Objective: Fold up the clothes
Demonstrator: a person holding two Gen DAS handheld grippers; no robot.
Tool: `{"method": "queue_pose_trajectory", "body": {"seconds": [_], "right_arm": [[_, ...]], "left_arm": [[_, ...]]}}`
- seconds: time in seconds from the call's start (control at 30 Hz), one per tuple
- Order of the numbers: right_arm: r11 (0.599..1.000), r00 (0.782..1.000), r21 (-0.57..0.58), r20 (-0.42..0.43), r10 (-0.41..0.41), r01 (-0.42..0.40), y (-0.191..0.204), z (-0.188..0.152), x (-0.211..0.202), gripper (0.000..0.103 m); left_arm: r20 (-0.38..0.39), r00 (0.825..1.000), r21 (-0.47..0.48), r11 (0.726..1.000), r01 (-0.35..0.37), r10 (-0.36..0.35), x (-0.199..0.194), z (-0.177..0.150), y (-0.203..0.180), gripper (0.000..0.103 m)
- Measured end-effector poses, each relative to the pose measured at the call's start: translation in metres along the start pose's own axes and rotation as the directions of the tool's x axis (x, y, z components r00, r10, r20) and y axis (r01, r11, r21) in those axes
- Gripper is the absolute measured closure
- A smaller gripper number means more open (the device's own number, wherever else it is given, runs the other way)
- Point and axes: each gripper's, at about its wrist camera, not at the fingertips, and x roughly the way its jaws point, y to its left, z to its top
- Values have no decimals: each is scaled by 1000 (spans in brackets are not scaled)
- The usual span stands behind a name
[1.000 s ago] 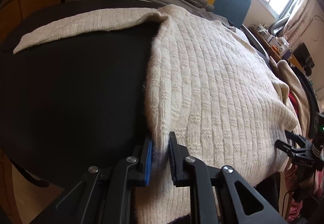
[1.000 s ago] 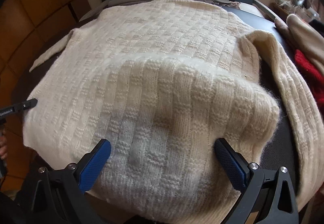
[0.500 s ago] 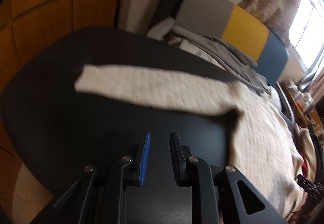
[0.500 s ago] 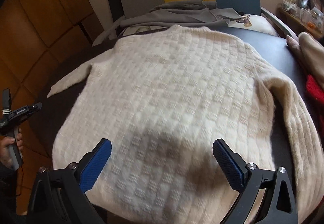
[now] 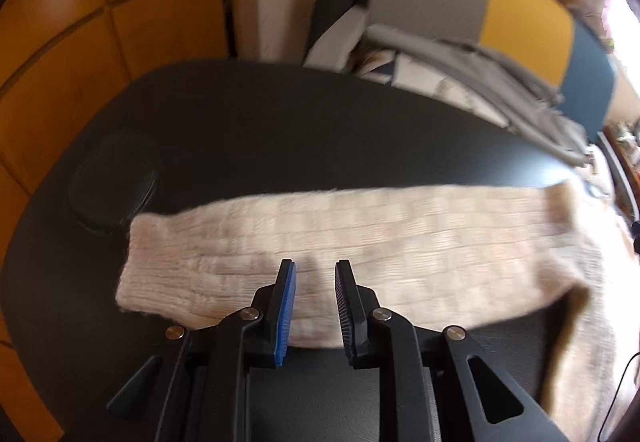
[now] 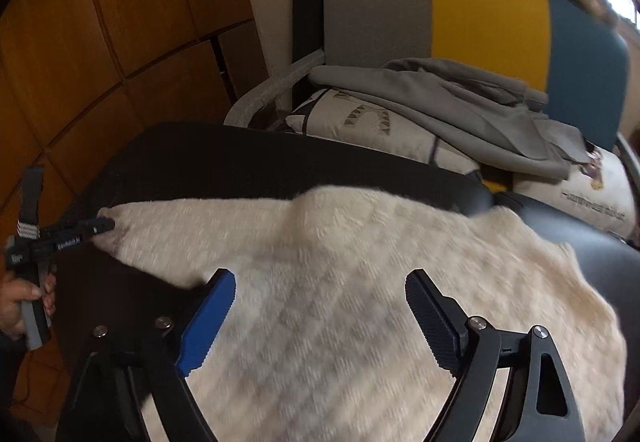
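Cream sweater (image 6: 340,282) spread flat on the dark surface (image 5: 280,130).

Left gripper (image 5: 315,270): jaws narrowly apart, empty, over the outstretched sleeve (image 5: 320,242) near its cuff. Right gripper (image 6: 320,290): jaws wide, empty, above the sweater's body. Grey clothes (image 6: 440,98) lie on the chair (image 6: 480,10) beyond.

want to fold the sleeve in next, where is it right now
In the left wrist view the sweater sleeve lies flat across the black table, just ahead of the left tool, cuff pointing left.
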Motion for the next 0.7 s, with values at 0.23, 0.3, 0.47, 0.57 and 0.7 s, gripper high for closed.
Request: {"method": "queue_pose_trajectory", "body": {"seconds": [0.23, 0.3, 0.47, 0.57, 0.7], "right_arm": [[999, 989, -37, -147, -34, 29, -1, 16, 80, 23], [998, 980, -32, -190, -61, 56, -4, 16, 100, 27], [994, 972, -72, -212, -98, 85, 5, 15, 118, 29], [992, 972, -93, -212, -100, 81, 14, 17, 124, 28], [991, 974, -118, -208, -87, 63, 33, 25, 136, 26]], "left_arm": [[-9, 1000, -25, 1000, -2, 2, 17, -16, 22, 81], [-5, 1000, -20, 1000, -10, 10, 15, -19, 19, 80], [-3, 1000, -45, 999, -29, 29, 20, -16, 17, 80], [0, 999, -69, 996, -53, 54, 19, -17, 24, 80], [-12, 997, -124, 989, -75, 74, 15, -24, 45, 80]]}}
